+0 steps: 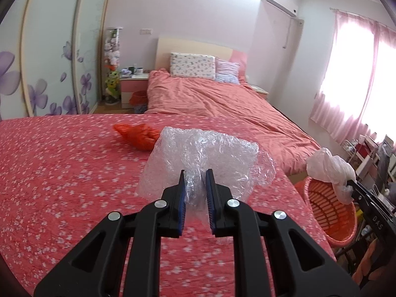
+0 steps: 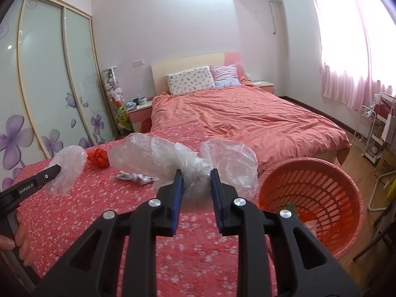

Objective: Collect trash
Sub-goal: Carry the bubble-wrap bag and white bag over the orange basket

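The left gripper [image 1: 195, 185] points slightly down over the floral cover [image 1: 61, 173], clenched on bubble wrap [image 1: 205, 153]. Its side reads "GenRobot.AI"; a hand [image 2: 21, 235] holds its handle. To the right, the right gripper [image 2: 196, 185] grasps a clear bag [image 2: 173, 158] near the basket [image 2: 321, 190]; its side reads "DAS". A red bag [image 1: 138, 136] lies farther on the cover.

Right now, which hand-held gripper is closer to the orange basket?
Right. The right hand-held gripper, shut on a clear plastic bag, is beside the orange basket's rim. The left hand-held gripper, gripping bubble wrap, is farther away over the floral cloth.
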